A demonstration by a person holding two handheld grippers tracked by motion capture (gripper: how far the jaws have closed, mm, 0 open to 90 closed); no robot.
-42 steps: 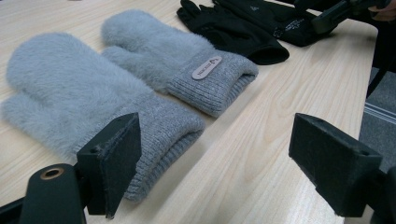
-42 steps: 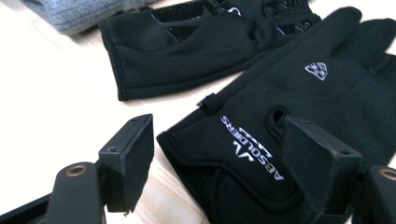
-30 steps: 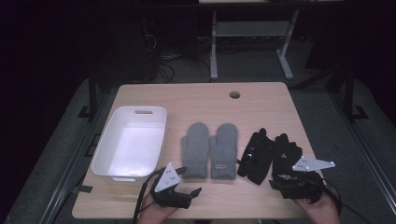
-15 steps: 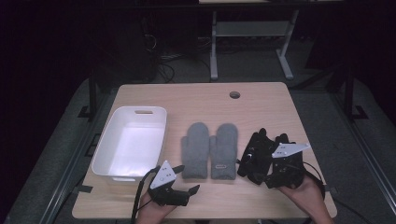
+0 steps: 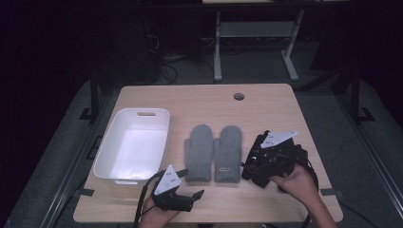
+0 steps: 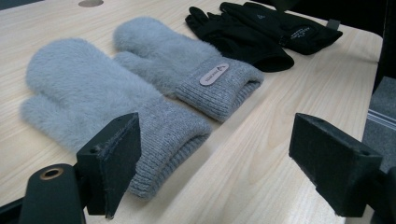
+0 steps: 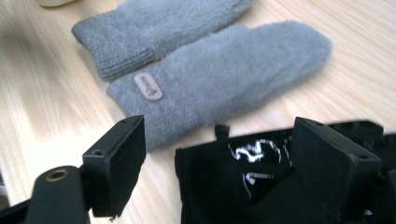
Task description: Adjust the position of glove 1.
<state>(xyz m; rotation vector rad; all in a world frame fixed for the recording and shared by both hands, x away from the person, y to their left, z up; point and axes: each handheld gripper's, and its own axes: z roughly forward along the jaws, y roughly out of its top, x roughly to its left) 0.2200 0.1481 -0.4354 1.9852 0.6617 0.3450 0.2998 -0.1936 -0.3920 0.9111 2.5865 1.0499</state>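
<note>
Two fluffy grey mittens lie side by side mid-table, the left mitten (image 5: pixel 199 152) (image 6: pixel 88 102) plain and the right mitten (image 5: pixel 227 153) (image 6: pixel 187 70) (image 7: pixel 224 79) bearing a small label on its cuff. A pair of black gloves (image 5: pixel 266 164) (image 6: pixel 261 32) (image 7: pixel 233 186) lies to their right. My right gripper (image 5: pixel 252 168) (image 7: pixel 219 172) is open, hovering low over the black gloves with a glove cuff between its jaws. Near the front edge my left gripper (image 5: pixel 191 184) (image 6: pixel 224 168) is open and holds nothing, aimed at the left mitten's cuff.
A white plastic bin (image 5: pixel 110 156) sits at the table's left, nothing visible inside. A round cable hole (image 5: pixel 239 96) marks the far side. Bare wood stretches behind the mittens and along the front edge between the hands.
My right gripper has moved left and away from the person, onto the black gloves, tilting down over them. The left gripper has barely shifted.
</note>
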